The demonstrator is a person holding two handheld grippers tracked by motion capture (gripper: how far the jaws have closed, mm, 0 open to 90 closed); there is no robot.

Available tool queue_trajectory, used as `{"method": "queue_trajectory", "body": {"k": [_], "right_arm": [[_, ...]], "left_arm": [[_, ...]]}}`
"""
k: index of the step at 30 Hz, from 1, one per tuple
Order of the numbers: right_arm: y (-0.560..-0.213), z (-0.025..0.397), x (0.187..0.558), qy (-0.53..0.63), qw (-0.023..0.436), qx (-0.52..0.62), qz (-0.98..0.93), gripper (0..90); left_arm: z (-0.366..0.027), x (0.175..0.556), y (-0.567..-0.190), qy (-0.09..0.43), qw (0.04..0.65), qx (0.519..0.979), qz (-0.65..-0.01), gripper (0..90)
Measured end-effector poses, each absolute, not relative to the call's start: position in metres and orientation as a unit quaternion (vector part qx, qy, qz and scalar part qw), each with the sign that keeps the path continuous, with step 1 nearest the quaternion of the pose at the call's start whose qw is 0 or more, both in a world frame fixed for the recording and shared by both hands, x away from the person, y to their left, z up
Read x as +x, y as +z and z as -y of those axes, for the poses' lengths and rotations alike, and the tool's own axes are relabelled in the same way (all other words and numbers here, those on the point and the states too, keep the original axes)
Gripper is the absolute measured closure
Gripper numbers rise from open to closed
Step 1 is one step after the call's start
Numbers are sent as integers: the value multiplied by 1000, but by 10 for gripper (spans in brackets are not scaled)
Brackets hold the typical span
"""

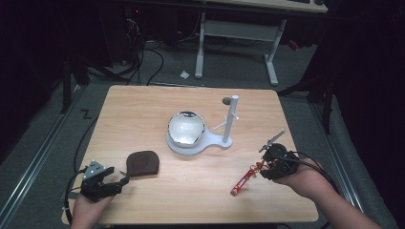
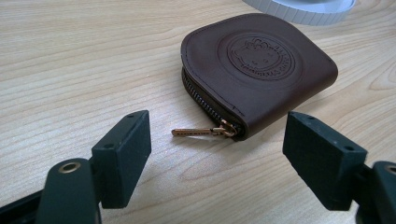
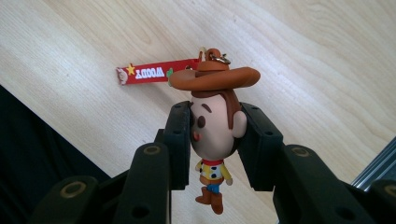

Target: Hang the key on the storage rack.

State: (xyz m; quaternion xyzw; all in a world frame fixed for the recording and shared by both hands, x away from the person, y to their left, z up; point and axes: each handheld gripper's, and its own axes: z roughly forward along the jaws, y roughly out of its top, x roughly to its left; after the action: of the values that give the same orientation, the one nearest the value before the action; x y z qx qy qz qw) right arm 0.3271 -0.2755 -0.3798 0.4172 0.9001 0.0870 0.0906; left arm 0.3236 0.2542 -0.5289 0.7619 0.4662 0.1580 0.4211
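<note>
Two handheld grippers work one wooden table, each held by a person's hand at the near edge. At near left, the left gripper rests low over the wood with its two black jaws spread wide and nothing between them; in the left gripper view its pads flank bare tabletop just short of a single brown zip pouch. The pouch lies flat, closed, an embossed round emblem facing up, its one brass zip pull stretched flat on the wood and pointing away from the pouch toward the jaws' left side. From above, the pouch sits just beyond the left gripper.

At near right, the right gripper is clamped on one cowboy figure keychain: the jaws press both sides of the figure's head, hat end away from the camera, small body and boots hanging back between the jaws. One red strap runs from the ring at the hat out to the side; from above the strap lies along the wood, its long axis slanting from the gripper toward the near edge and leftward.

Farther off, at table centre, stands one white stand with an upright post and side pegs, its base carrying one shiny round bowl. Beyond the post sits one small dark disc.
</note>
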Motion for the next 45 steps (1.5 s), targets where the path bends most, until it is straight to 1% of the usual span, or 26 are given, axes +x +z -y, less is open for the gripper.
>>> {"method": "queue_trajectory", "body": {"k": [25,45], "right_arm": [[-327,263,348,92,129,406,-900,668],[-304,251,366,99,148,398,-900,668]], "left_arm": [[-257,323,-529,159,424,758,-470,239],[-258,324,-529,155,425,758,-469,239]]}}
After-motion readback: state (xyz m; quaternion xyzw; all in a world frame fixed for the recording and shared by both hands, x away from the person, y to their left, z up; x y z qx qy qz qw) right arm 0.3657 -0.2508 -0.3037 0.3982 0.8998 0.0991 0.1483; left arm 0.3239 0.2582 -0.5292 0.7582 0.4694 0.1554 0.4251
